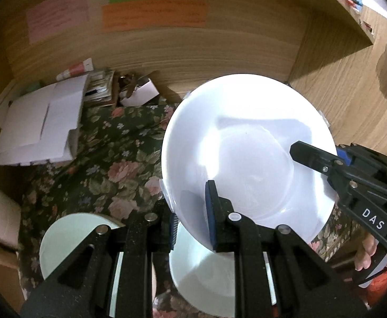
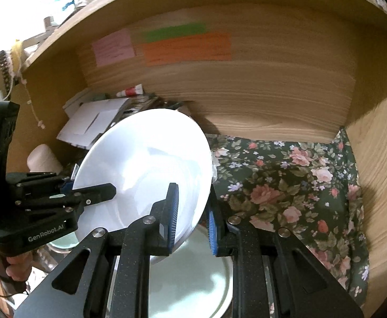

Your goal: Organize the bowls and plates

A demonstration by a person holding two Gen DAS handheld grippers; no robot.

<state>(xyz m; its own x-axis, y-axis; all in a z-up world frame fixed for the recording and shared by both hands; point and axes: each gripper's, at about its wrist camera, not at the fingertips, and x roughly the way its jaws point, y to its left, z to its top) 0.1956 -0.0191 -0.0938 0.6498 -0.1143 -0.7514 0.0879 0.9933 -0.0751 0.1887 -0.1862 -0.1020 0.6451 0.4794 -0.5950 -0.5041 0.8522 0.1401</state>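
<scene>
A large white plate [image 1: 246, 153] is held tilted in the air over the floral cloth [image 1: 108, 169]. My left gripper [image 1: 192, 214] is shut on its near rim. My right gripper [image 2: 192, 220] straddles the plate's [image 2: 145, 169] opposite rim, one pad on each side; whether the pads press it I cannot tell. The right gripper shows in the left wrist view [image 1: 357, 182], the left gripper in the right wrist view [image 2: 69, 193]. Below the held plate lies another white plate [image 1: 206, 275], also in the right wrist view [image 2: 193, 278]. A pale green bowl [image 1: 63, 241] sits to its left.
The cloth [image 2: 294, 185] covers a wooden shelf with back and side walls [image 2: 259, 98]. White boxes and papers [image 1: 40, 124] and small clutter [image 1: 119, 87] fill the back left corner. A white jar [image 2: 44, 159] stands at the left. Coloured paper notes [image 1: 153, 13] hang on the back wall.
</scene>
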